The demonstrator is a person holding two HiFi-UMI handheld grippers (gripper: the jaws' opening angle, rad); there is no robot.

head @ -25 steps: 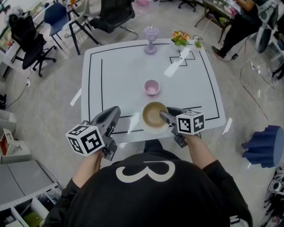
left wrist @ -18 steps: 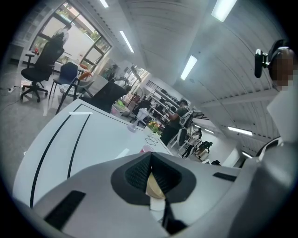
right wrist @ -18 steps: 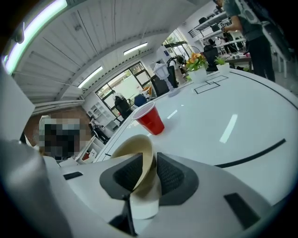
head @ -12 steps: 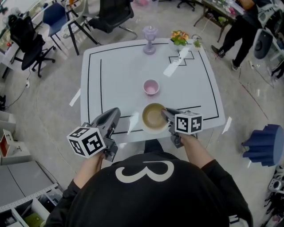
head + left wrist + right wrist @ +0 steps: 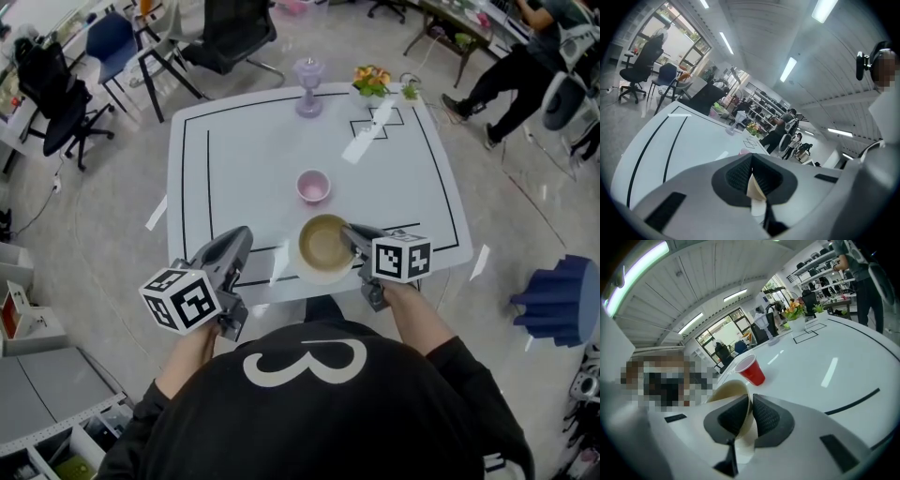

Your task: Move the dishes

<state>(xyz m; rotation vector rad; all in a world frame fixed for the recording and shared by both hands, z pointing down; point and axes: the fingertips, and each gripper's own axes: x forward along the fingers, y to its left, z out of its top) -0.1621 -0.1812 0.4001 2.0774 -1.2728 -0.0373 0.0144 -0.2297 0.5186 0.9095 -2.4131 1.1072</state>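
A tan bowl sits at the near edge of the white table. My right gripper is shut on its right rim, and the right gripper view shows the cream rim pinched between the pads. I cannot tell whether the bowl rests on the table or hangs just above it. A small pink cup stands upright behind the bowl and looks red in the right gripper view. My left gripper hovers at the table's front left, apart from the bowl, with its jaws together and nothing held.
A lilac stemmed vase and a small flower pot stand at the table's far edge. Office chairs stand to the far left. A person is at the far right, and a blue stool stands to the right.
Hardly anything differs. The head view has shifted slightly, and the person at the far right has stepped along. Both grippers and the bowl keep their places.
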